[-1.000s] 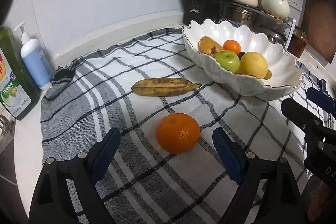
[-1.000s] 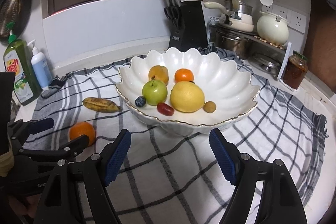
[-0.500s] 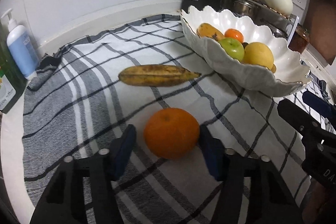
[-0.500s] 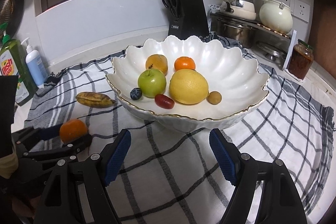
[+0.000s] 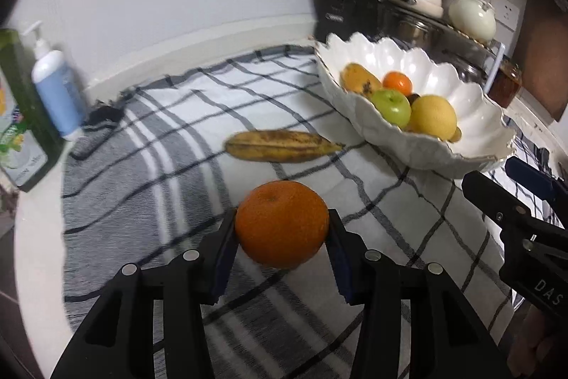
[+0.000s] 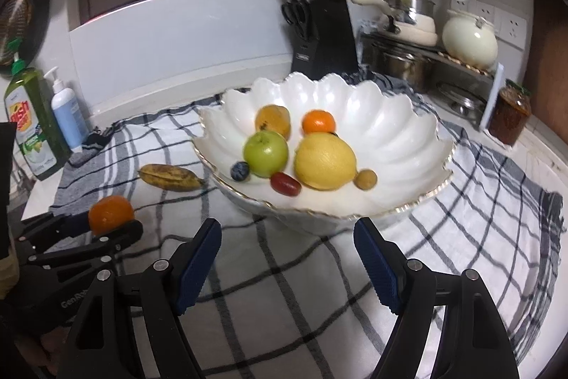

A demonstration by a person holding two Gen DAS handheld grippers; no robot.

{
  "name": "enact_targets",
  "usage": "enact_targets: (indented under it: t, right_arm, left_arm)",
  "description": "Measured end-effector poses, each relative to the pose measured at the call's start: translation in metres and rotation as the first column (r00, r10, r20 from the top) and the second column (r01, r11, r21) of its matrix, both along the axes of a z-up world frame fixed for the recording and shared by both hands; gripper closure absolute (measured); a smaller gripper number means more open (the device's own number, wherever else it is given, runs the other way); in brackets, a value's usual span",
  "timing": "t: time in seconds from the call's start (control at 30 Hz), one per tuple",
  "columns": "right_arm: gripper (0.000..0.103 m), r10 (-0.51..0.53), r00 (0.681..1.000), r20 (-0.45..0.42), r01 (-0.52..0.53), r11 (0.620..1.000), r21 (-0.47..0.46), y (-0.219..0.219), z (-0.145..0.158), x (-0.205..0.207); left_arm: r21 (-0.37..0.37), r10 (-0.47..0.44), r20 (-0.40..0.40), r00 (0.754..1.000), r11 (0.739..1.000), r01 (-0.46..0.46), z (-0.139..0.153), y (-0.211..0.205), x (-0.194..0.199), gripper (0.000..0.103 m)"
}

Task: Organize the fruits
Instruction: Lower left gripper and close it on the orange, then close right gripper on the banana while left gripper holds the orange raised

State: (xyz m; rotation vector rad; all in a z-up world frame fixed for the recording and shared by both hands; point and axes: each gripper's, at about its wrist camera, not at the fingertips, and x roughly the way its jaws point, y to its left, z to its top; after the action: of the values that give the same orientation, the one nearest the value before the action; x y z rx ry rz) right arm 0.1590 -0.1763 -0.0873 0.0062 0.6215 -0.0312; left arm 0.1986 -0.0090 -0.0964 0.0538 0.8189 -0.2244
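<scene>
Orange (image 5: 281, 223), round, dimpled skin, clamped by left gripper (image 5: 282, 245) jaws

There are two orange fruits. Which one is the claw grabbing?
The big orange out on the cloth, squeezed between the left gripper fingers. The small one sits in the bowl, untouched.
</scene>
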Motion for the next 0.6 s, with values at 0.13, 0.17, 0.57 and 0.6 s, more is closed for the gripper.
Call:
enact_targets:
  t: [0.13,0.17,0.57,0.6]
  right_arm:
    - [0.025,0.083,0.996,0.016,-0.083,0.996,-0.028,0.013,0.011,0.005]
    - [0.025,0.113,0.993,0.019,-0.113,0.993,-0.036,0.017,0.014,0.007]
    - [0.025,0.465,0.883,-0.064,-0.469,0.874,-0.129,0.078,0.026,0.051]
    - [0.026,0.500,0.861,-0.091,-0.508,0.850,-0.136,0.085,0.026,0.059]
  left_arm:
    - [0.009,0.066,0.039,0.997,0.998,-0.066,0.014,0.016,-0.011,0.056]
    - [0.006,0.081,0.046,0.996,0.997,-0.081,0.016,0.020,-0.013,0.056]
    - [-0.052,0.311,0.064,0.948,0.950,-0.308,0.026,0.064,-0.025,0.056]
    - [-0.059,0.322,0.058,0.945,0.946,-0.319,0.026,0.065,-0.024,0.056]
